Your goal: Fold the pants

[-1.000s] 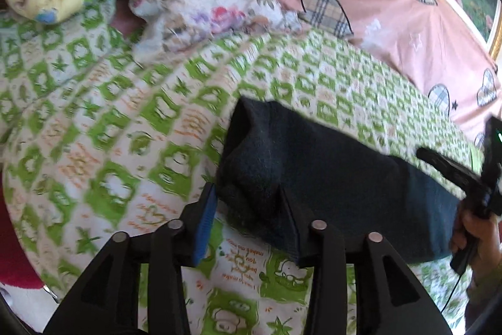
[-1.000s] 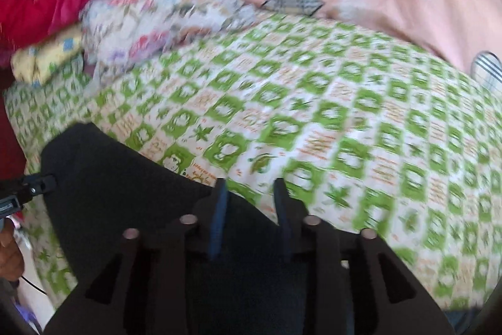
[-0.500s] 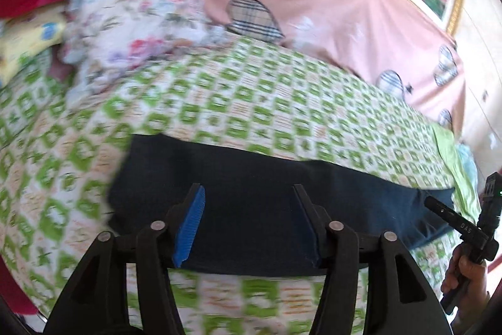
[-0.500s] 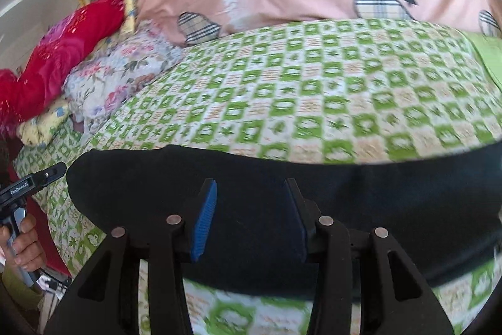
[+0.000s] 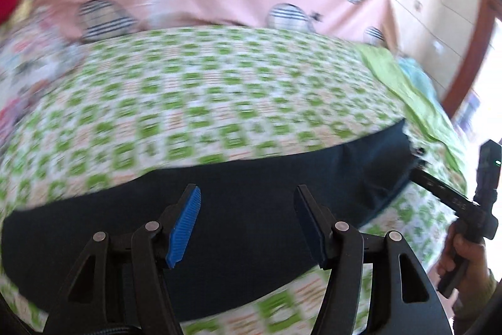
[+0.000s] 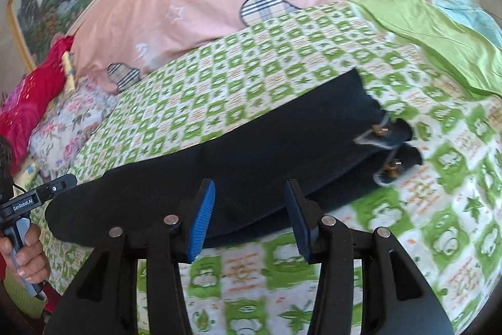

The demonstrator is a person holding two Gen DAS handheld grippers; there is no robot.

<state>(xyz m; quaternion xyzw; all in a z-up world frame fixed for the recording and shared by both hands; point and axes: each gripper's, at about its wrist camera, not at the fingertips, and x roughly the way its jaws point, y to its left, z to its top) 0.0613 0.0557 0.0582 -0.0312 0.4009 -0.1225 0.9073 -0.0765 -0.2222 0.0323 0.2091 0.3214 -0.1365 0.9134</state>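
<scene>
Both grippers, left (image 5: 246, 222) and right (image 6: 249, 215), spread, empty; dark pants (image 6: 266, 146) lie long, flat across checked bedspread (image 6: 251, 68).

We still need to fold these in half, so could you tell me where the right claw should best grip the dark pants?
Probably the cuff end of the dark pants, where the two leg openings with frayed hems lie stacked. The open right claw could come in low from the near edge, since that end lies flat on the green checked bedsheet with free edges to slide a finger under.
</scene>
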